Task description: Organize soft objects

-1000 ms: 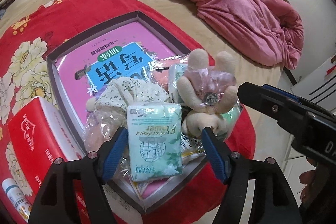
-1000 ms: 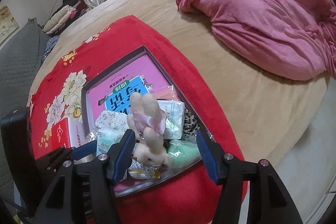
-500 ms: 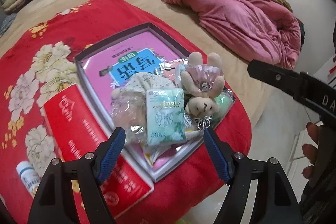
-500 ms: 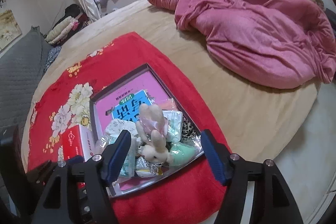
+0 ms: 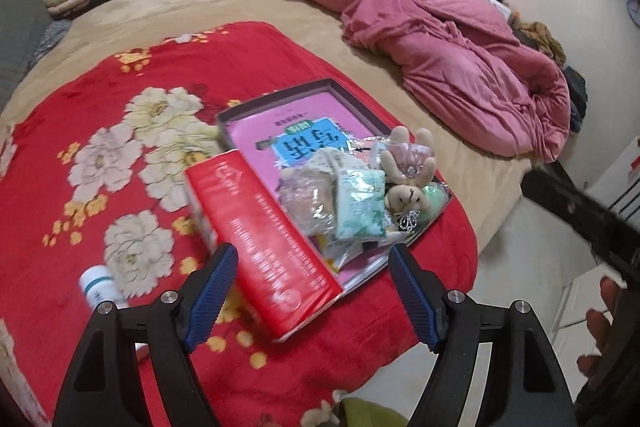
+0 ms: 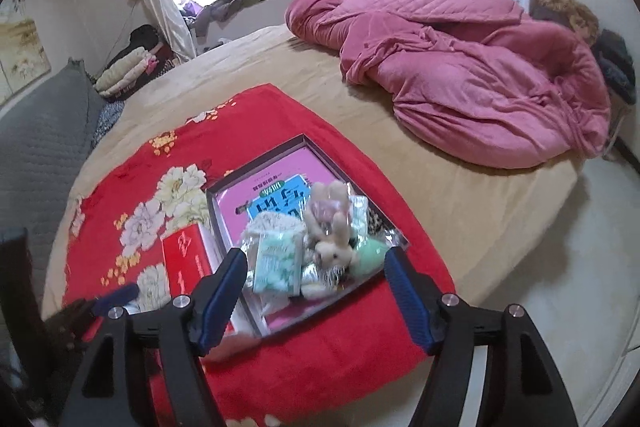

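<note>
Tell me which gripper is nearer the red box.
Left. The left gripper hangs open right over the red box, its near end showing between the fingers; the right gripper hangs over the tray beside it.

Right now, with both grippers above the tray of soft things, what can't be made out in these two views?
- Book in the tray: near half hidden under the piled packets, both views.
- Green soft item: mostly hidden behind the plush rabbit.
- White bottle: label too small; left view only.
- Red box: near end covered by a finger of the right gripper.
- Person's hand: cut off by the left view's edge.
</note>
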A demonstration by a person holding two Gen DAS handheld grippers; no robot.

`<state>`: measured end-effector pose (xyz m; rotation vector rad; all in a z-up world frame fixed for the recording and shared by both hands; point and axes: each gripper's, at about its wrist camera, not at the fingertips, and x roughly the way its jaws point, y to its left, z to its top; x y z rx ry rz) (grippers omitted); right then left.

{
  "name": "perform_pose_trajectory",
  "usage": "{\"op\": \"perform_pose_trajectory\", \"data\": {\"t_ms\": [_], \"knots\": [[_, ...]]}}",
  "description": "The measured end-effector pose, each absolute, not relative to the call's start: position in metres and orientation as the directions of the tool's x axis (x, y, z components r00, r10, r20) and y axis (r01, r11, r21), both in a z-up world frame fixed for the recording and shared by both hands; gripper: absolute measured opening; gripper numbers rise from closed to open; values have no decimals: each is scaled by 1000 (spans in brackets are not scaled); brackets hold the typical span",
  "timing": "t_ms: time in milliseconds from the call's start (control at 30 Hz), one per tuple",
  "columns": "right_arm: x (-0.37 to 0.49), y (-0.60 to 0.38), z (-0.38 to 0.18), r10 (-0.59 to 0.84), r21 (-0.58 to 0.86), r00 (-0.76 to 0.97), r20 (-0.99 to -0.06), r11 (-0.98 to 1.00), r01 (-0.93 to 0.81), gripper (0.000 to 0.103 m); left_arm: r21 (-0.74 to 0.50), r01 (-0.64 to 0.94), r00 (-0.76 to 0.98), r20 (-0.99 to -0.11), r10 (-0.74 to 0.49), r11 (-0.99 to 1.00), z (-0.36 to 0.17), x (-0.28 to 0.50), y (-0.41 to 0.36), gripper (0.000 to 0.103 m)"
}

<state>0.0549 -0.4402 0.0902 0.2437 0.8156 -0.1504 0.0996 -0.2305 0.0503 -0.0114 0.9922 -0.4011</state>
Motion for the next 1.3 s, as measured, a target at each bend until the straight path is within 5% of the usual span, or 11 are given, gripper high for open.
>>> {"op": "perform_pose_trajectory", "data": {"t_ms": [1300], "knots": [[-5,-372,116,-128,31,742,-658,980,197,72,-197,273,593,-736,-326,941,93,34,-167,79]]}}
